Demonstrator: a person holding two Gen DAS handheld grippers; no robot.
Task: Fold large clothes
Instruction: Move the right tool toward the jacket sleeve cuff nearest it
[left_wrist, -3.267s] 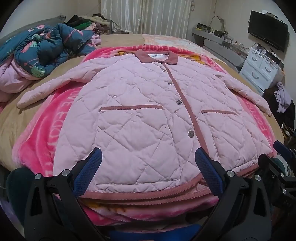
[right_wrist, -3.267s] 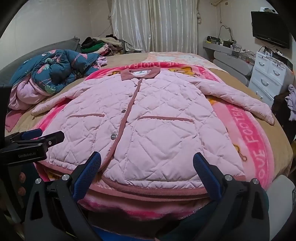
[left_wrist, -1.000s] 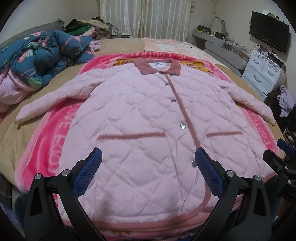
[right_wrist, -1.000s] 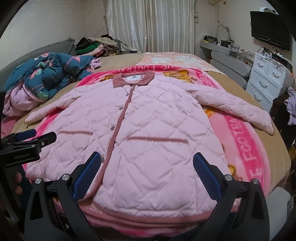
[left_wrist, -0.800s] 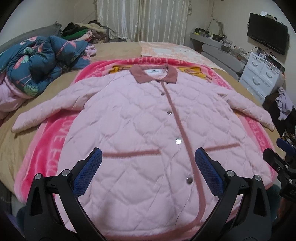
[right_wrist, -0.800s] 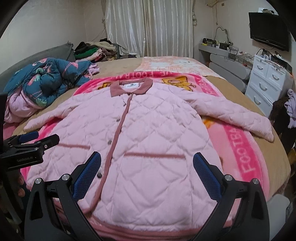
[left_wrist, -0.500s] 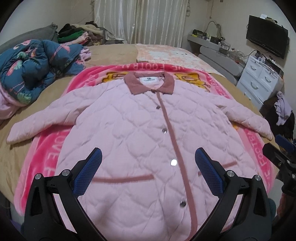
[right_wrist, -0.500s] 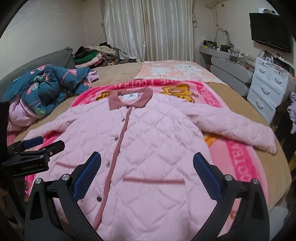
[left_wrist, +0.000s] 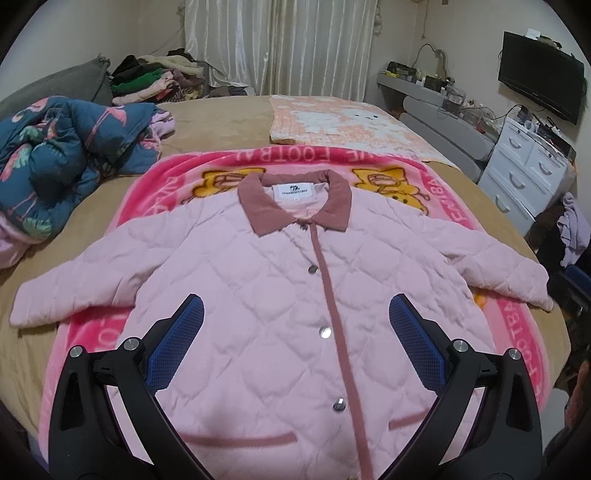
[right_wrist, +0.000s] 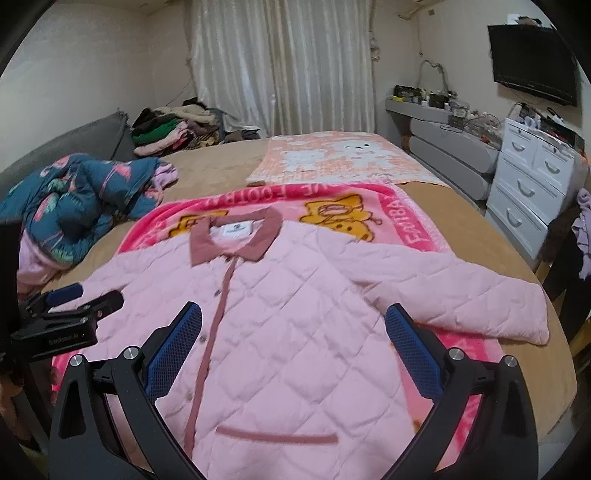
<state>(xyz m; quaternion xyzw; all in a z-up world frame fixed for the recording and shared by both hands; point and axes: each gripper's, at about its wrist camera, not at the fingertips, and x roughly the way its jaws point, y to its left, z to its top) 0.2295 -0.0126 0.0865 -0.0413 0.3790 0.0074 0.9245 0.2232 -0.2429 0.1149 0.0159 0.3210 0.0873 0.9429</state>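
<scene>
Left gripper (left_wrist: 295, 332) hung over the jacket chest, jaws wide apart, nothing held. Right gripper (right_wrist: 291, 332) the same, spread apart and empty above the jacket's right half. Blue textured pads (left_wrist: 173, 343) sat on black plastic arms.

Pink quilted jacket (left_wrist: 266, 295) lay flat, front up and buttoned on a pink printed blanket (left_wrist: 147, 184), on the bed (left_wrist: 221, 122). Both sleeves were spread outward: one sleeve (left_wrist: 66, 291) to the left, the other (right_wrist: 461, 295) toward the bed's edge. No fold was visible yet, so folding looked not started; sleeves and body were all left to do.

Jacket was puffy, diamond-stitched, soft, probably bulky to crease. It had a dusty-rose collar (left_wrist: 295, 203), placket and pocket trim, with metal snaps. The blanket was fleecy. A crumpled blue patterned quilt (left_wrist: 62, 162) sat well apart.
</scene>
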